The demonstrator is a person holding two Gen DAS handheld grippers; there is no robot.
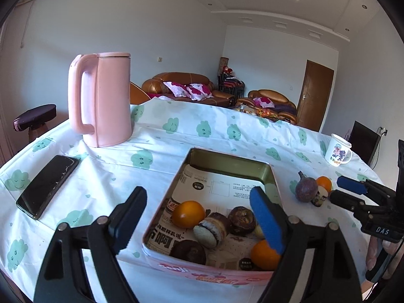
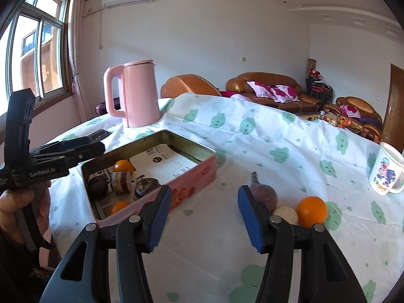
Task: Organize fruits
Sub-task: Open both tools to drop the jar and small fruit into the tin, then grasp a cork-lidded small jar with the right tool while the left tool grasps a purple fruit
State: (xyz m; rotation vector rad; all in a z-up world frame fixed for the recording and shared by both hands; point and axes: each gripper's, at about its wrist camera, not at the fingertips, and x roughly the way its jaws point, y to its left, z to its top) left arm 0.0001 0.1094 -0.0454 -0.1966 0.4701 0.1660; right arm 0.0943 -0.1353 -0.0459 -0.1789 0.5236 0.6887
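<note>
Right now I have my left gripper [image 1: 194, 217] spread wide over the near end of the tin tray [image 1: 228, 156], with nothing between its pads. My right gripper [image 2: 203, 217] is also wide and empty, hanging just above the surface [image 2: 277, 136] to the right of the tray, its right pad just in front of the loose fruit. The tray is a long rectangle; from the left camera its long axis runs near to far, from the right camera it slants from near left to far right. It is lined with printed paper and holds two oranges, one at the near right corner [image 1: 263, 255] and one further left [image 1: 188, 213], plus several dark round fruits and a cut piece with a pale face [image 1: 208, 228] lying on its side between them. Outside, right of the tray, a purple fruit [image 2: 265, 194] stands with its stem pointing up and away, and just beside it sit a pale cut piece [image 2: 285, 214] and a third orange [image 2: 311, 210]. A pink kettle [image 1: 103, 101] stands far left, a phone [image 1: 48, 185] lies left, and a mug [image 2: 386, 173] sits far right.
</note>
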